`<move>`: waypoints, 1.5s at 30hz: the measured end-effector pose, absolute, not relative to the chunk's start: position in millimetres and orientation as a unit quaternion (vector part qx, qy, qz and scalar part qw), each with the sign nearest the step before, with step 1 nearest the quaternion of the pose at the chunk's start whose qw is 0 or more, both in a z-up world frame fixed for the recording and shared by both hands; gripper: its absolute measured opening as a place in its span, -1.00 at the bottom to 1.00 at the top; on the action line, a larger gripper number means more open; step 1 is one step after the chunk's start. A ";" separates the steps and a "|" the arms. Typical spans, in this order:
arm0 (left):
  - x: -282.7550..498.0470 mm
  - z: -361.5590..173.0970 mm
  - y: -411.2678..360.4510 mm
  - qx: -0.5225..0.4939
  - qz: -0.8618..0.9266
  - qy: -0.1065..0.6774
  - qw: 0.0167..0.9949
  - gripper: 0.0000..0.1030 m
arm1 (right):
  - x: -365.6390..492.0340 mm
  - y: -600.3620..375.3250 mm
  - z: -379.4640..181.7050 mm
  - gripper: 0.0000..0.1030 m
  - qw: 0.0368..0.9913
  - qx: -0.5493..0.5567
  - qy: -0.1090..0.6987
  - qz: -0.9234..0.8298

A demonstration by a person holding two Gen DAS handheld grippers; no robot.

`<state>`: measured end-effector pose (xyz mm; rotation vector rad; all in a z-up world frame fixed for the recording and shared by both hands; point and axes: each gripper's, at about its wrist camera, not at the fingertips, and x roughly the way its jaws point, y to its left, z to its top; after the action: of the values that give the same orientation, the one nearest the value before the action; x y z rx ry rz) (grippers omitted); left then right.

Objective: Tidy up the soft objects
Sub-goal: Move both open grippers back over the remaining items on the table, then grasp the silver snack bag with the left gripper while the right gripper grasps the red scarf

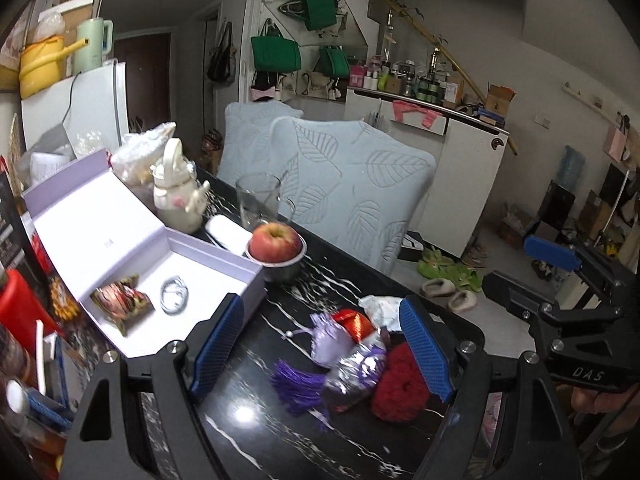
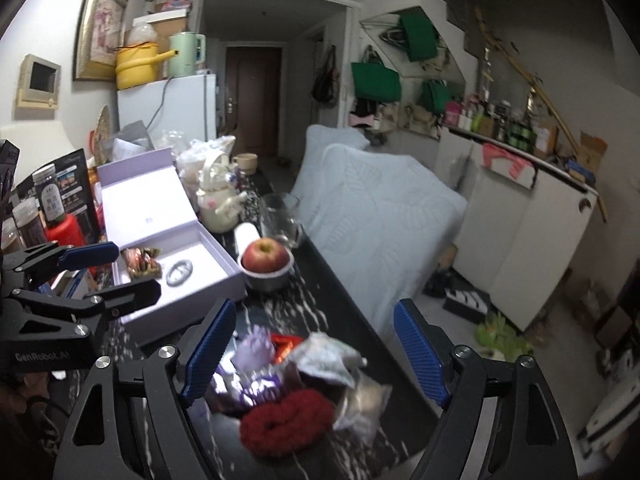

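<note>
While my left gripper [image 1: 322, 346] and right gripper [image 2: 314, 350] gape empty, the purple tassel [image 1: 298, 386] lies on the marble table [image 1: 280, 440], fringe pointing left, beside the red scrunchie [image 1: 400, 390].

My left wrist camera sits low over the near end of the black table [image 1: 280, 312], facing along it toward the open lilac box [image 1: 132, 240] and the apple [image 1: 275, 242]. My right wrist camera looks the same way from just beside it, close above the red scrunchie [image 2: 286, 420]. Both views share the box, apple, teapot [image 2: 219, 204] and fridge [image 2: 168, 108].
</note>
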<state>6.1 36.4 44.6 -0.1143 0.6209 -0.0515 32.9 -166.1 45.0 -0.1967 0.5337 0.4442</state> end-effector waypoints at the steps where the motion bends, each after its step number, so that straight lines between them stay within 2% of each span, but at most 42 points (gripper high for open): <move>1: 6.2 41.7 34.5 -0.057 -0.028 0.308 0.949 0.56 | 31.7 -168.7 42.4 0.60 0.935 -0.095 0.264 0.216; 25: 4.1 -61.4 6.0 -0.066 -0.045 0.398 0.914 0.56 | 28.2 -196.2 -60.2 0.60 0.896 -0.067 0.370 0.236; 30: 3.5 -73.6 12.0 -0.074 -0.035 0.402 0.912 0.56 | 38.3 -195.6 -74.6 0.67 0.884 -0.039 0.391 0.251; 32: 3.2 -74.1 14.3 -0.070 -0.026 0.399 0.914 0.56 | 40.7 -193.5 -79.0 0.83 0.881 -0.032 0.394 0.260; 34: 3.7 -74.1 16.5 -0.064 -0.018 0.396 0.916 0.56 | 44.8 -188.8 -85.1 0.90 0.878 -0.026 0.397 0.266; 41: 7.5 -74.9 29.1 -0.057 0.005 0.390 0.919 0.56 | 67.8 -172.9 -108.9 0.99 0.860 -0.001 0.431 0.272; 45: 14.6 -77.4 32.8 -0.054 0.007 0.396 0.917 0.56 | 86.1 -167.2 -129.6 0.99 0.833 0.037 0.482 0.268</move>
<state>14.6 32.8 -77.4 -0.1120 0.8152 0.0135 86.1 -167.2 -129.6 0.0777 1.0207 0.5684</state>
